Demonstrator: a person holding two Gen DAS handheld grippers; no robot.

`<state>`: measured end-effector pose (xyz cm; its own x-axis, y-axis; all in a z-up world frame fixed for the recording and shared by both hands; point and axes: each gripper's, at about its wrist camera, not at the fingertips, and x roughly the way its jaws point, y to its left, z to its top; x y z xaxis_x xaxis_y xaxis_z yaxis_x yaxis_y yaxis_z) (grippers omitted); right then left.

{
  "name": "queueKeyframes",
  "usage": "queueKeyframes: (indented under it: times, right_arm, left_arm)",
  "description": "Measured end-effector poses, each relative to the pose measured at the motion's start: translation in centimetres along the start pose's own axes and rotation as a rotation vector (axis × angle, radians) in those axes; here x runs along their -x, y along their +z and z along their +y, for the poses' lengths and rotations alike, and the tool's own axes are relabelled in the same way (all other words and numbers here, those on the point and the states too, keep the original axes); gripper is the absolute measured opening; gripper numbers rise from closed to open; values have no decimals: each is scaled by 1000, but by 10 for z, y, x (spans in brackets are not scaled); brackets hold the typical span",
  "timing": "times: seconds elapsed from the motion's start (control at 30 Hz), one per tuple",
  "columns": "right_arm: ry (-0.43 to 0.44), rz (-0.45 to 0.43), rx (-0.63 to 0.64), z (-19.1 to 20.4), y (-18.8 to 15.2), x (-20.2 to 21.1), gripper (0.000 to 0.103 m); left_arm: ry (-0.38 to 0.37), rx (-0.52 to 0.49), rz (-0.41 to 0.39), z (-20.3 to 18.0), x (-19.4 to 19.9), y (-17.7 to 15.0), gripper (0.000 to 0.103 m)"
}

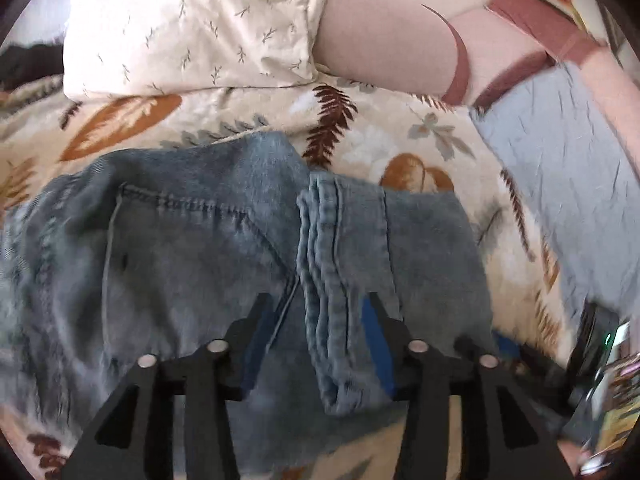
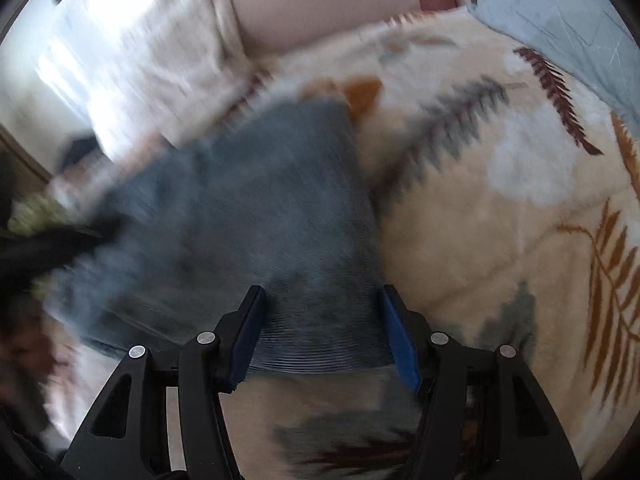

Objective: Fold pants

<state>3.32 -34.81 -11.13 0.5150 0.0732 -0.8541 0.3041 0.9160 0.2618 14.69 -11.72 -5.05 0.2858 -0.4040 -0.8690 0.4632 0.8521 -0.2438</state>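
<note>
Left gripper [image 1: 318, 306]: jaws stand wide apart, blue pads facing inward. A bunched, stitched seam of the pants [image 1: 192, 240] runs up between the 2 fingers, but neither pad presses on it; whether the tips touch the cloth below cannot be told. The tool points forward and down over the garment, its black linkage filling the lower frame.

Right gripper [image 2: 322, 300]: jaws likewise wide, nothing clamped. Denim of the pants [image 2: 248, 216] lies between and ahead of the fingers, with the near edge of the cloth crossing just behind the pads. This view is heavily smeared by motion blur, so contact cannot be judged. The tool is angled down toward the bed.

Pants: blue denim, lying flat and partly folded on the leaf-patterned blanket [image 1: 420, 140], a back pocket visible toward the left in the left wrist view.

Surroundings: a cream pillow [image 1: 192, 28] with small sprig marks sits beyond the pants at the head of the bed. A pale blue sheet [image 1: 568, 168] lies to the right of the blanket.
</note>
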Motion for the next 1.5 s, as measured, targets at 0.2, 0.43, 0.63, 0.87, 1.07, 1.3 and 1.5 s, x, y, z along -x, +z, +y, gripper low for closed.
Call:
queueKeyframes:
  times: [0.2, 0.43, 0.63, 0.87, 1.07, 1.3, 1.5]
  right_arm:
    - [-32, -13, 48, 4, -4, 6, 61]
    - [66, -181, 57, 21, 7, 46, 61]
    - [89, -174, 137, 57, 1, 37, 61]
    - [96, -186, 208, 103, -12, 25, 61]
    - [8, -94, 268, 126, -23, -10, 61]
    - [41, -95, 246, 115, -23, -15, 63]
    - [38, -133, 236, 115, -26, -17, 69]
  left_arm:
    - [233, -179, 28, -20, -29, -32, 51]
    - [259, -175, 3, -2, 3, -50, 51]
    - [425, -12, -174, 85, 74, -81, 60]
    - [462, 217, -192, 158, 95, -103, 60]
    - [434, 253, -46, 174, 56, -118, 60]
    - [321, 312, -106, 187, 67, -125, 61]
    - [198, 459, -175, 212, 91, -134, 61]
